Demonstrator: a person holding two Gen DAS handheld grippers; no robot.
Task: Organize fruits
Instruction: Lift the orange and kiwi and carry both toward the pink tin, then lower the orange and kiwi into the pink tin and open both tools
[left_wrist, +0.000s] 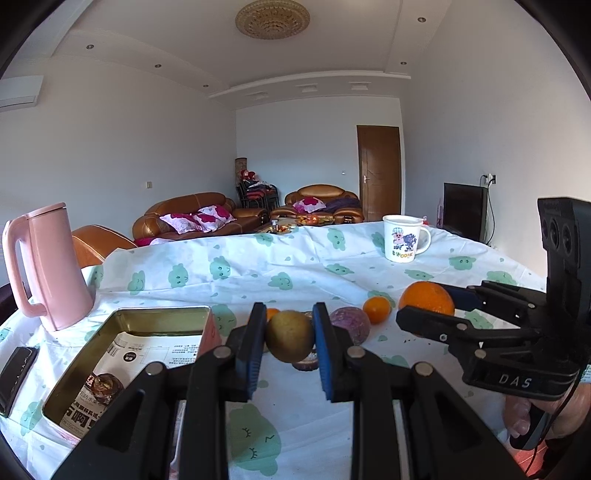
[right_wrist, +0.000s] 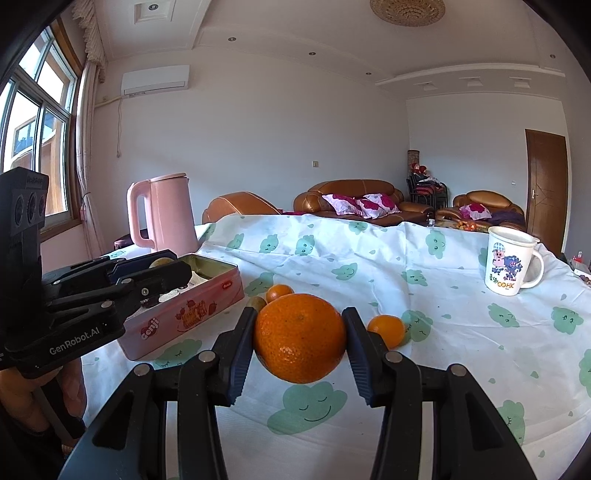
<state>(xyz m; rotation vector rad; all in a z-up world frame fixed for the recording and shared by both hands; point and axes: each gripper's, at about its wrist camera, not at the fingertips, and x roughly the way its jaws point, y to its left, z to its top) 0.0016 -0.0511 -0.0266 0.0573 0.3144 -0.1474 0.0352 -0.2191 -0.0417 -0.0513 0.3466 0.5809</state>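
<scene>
The left gripper (left_wrist: 290, 341) is clamped on a round brownish-green fruit (left_wrist: 290, 340), both blue pads pressed to its sides, holding it above the tablecloth (left_wrist: 295, 266) just right of the open pink tin (left_wrist: 125, 354); the tin's floor carries a printed paper sheet and one brown foil-wrapped item (left_wrist: 105, 386) near its front corner; behind the held fruit lie a purple fruit (left_wrist: 351, 322), a small mandarin (left_wrist: 376, 309), and a halved dark fruit (left_wrist: 306, 363) on the cloth below it; a pink kettle (left_wrist: 48, 266) stands at the far left beside the tin, and a dark phone (left_wrist: 16, 373) lies near the table edge.

The right gripper (right_wrist: 300, 338) grips a large orange (right_wrist: 300, 338) between its fingers, lifted off the cloud-print cloth; just beyond it sit a second small mandarin (right_wrist: 279, 292) and a small green-brown fruit (right_wrist: 256, 302), with the other mandarin (right_wrist: 386, 330) to its right; a cartoon-printed mug (right_wrist: 508, 260) stands further back on the right.
</scene>
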